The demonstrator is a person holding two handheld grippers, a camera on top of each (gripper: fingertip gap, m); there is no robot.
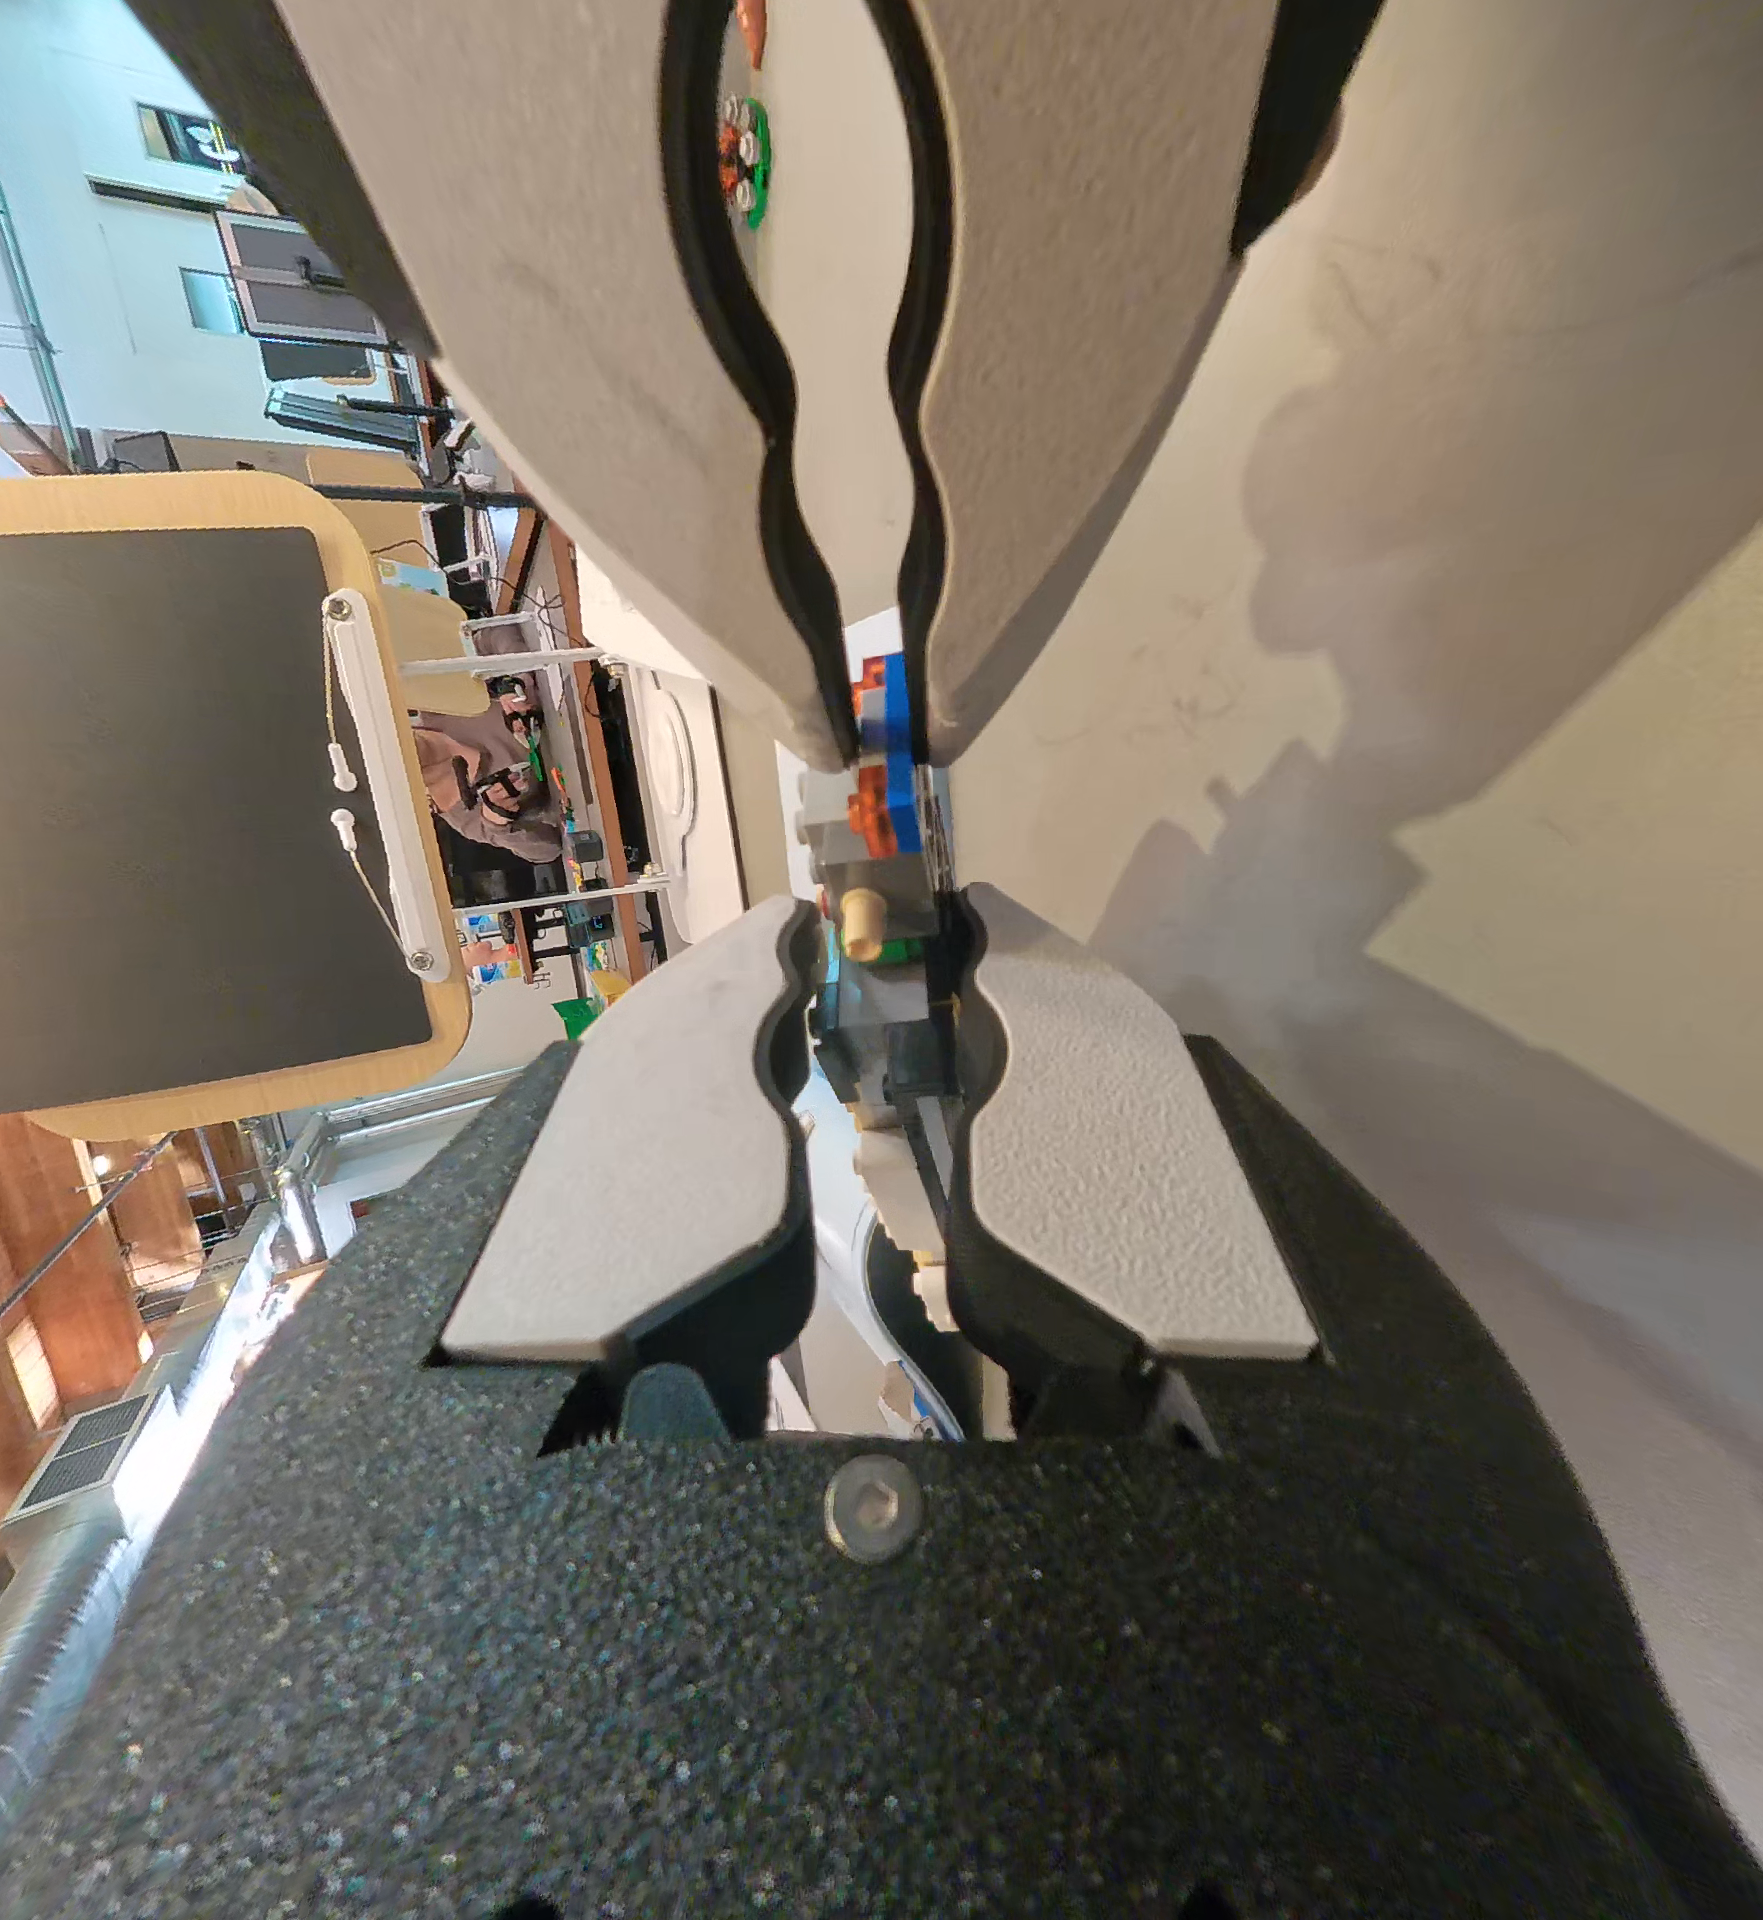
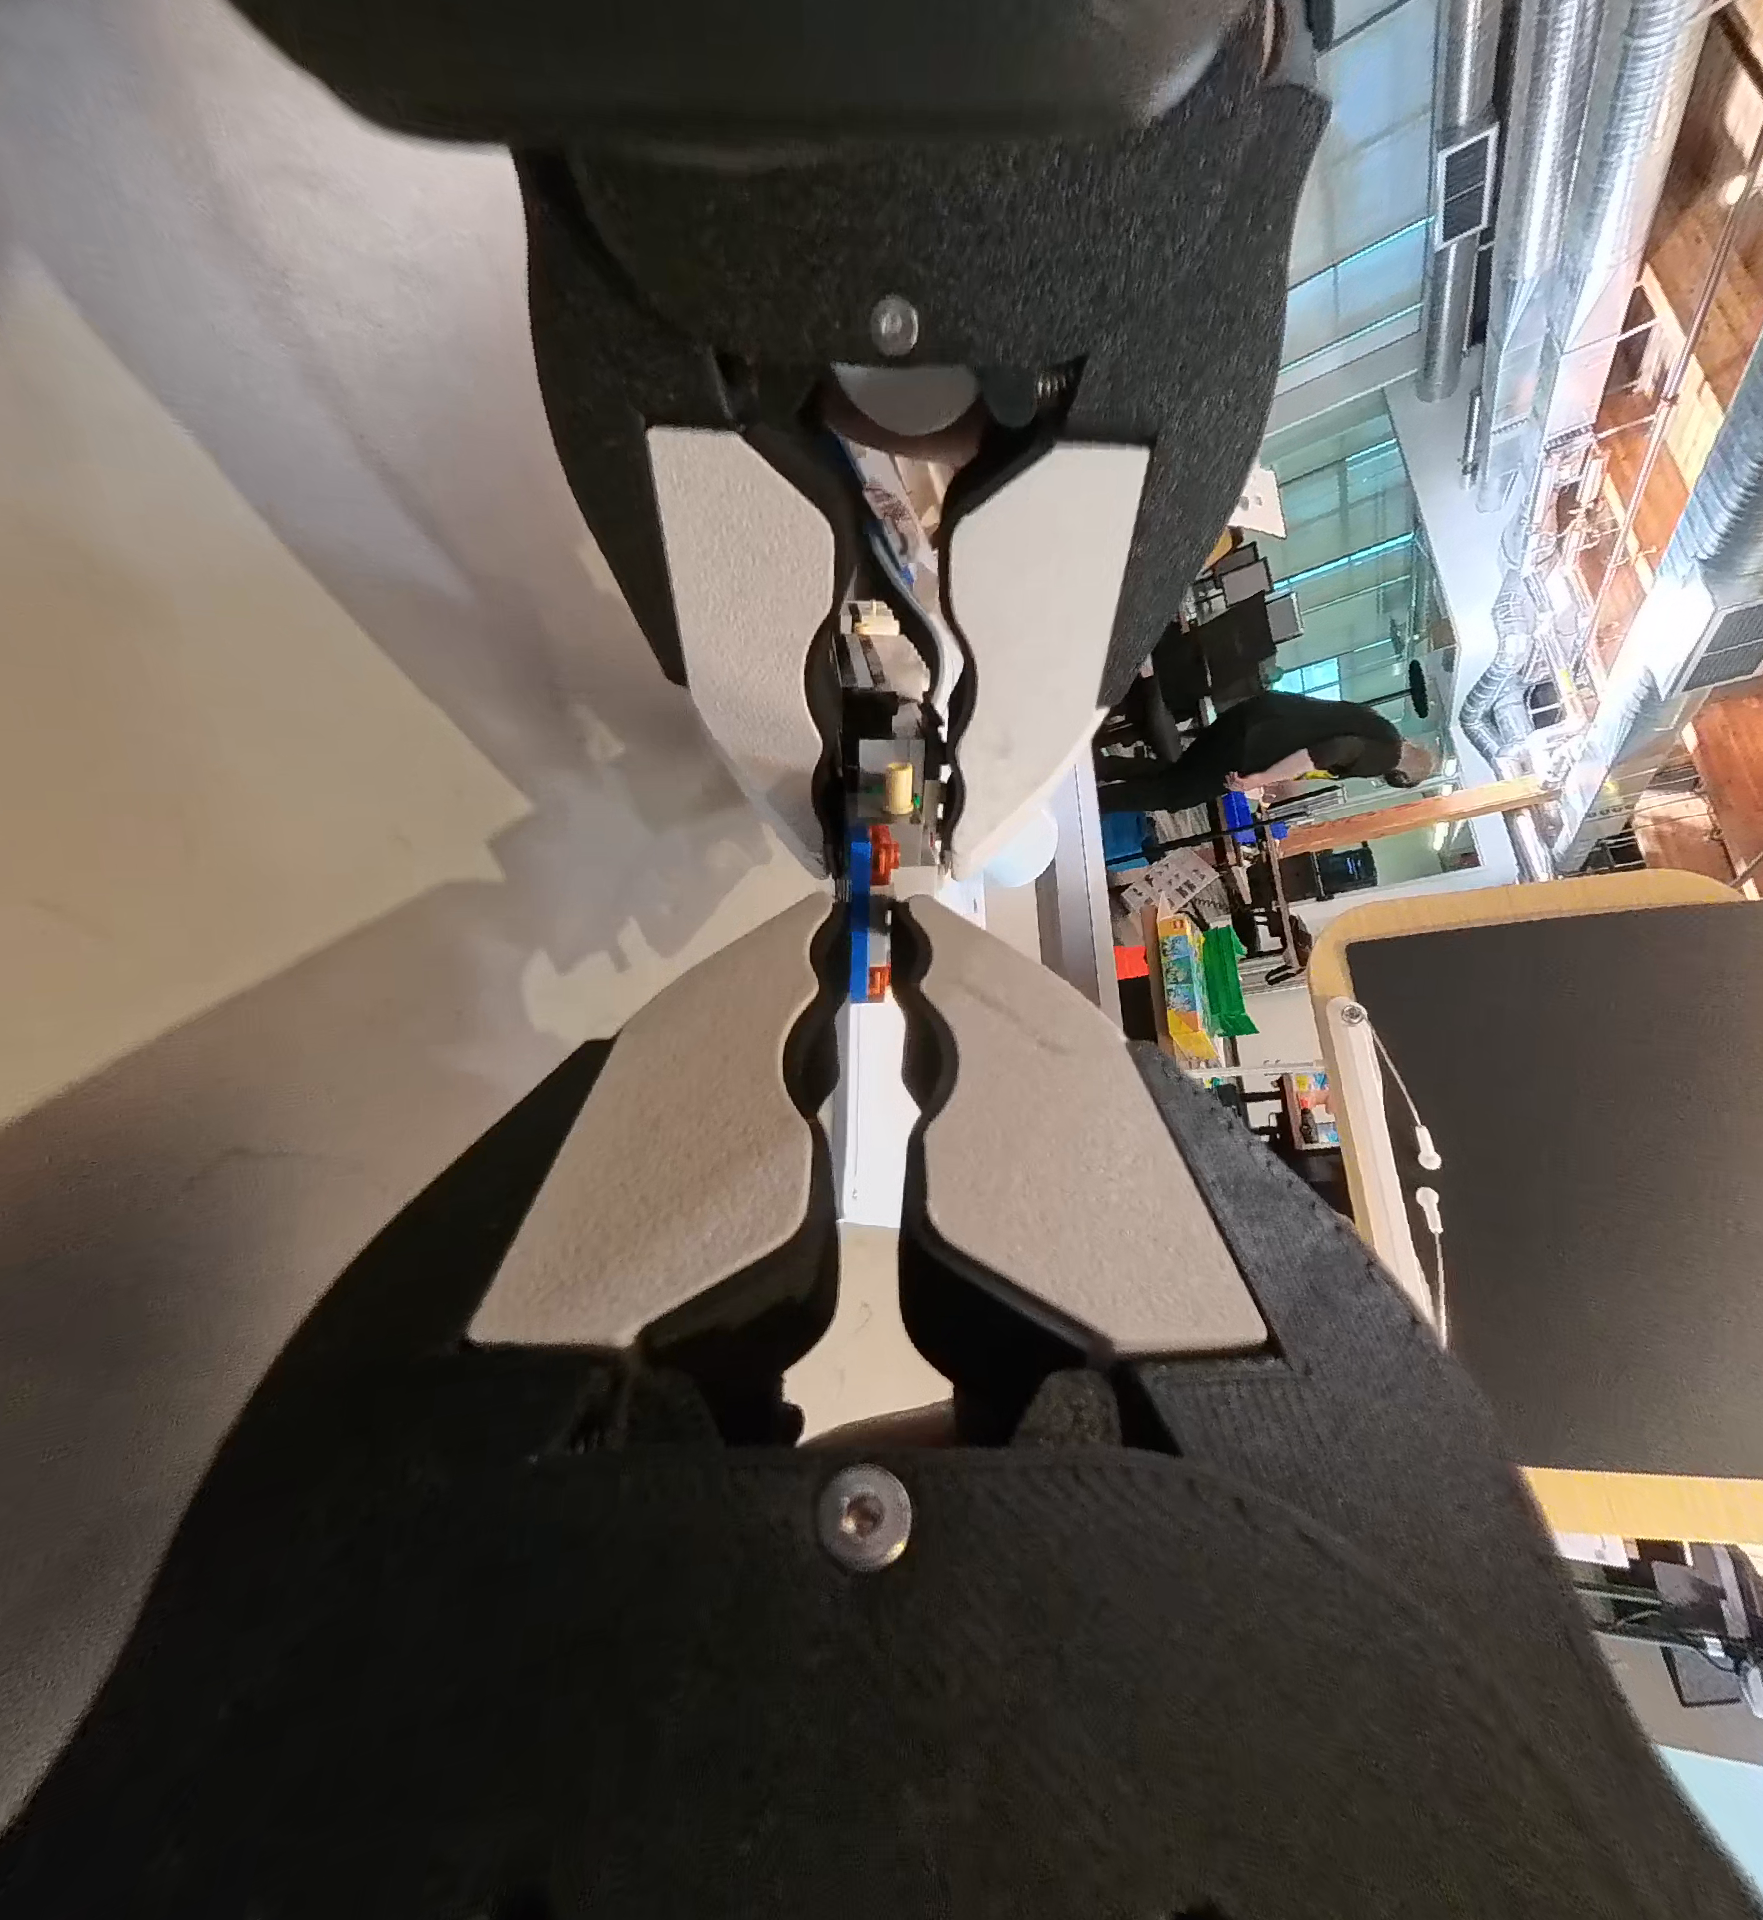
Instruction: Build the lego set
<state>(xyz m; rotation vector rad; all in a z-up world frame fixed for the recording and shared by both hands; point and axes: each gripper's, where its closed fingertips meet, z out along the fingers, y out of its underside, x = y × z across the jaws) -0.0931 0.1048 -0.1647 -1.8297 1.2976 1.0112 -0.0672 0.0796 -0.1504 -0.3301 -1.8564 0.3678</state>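
My two grippers face each other tip to tip over a pale table (image 1: 1479, 675). In the left wrist view my left gripper (image 1: 882, 914) is shut on a grey brick assembly (image 1: 882, 868) with a tan peg (image 1: 861, 920) sticking out of it. My right gripper (image 1: 887, 743) comes in from above, shut on a blue plate (image 1: 900, 800) with orange pieces (image 1: 872, 816); the plate lies against the assembly. In the right wrist view my right gripper (image 2: 869, 920) pinches the blue plate (image 2: 861, 940). The left gripper (image 2: 887, 847) grips the grey assembly (image 2: 892, 764) above it.
A black panel with a light wooden rim (image 1: 129, 779) stands beside the table and shows in the right wrist view (image 2: 1583, 1143). A green round brick piece (image 1: 752, 156) lies on the table beyond the right gripper. A person (image 2: 1292, 748) and cluttered desks are far off.
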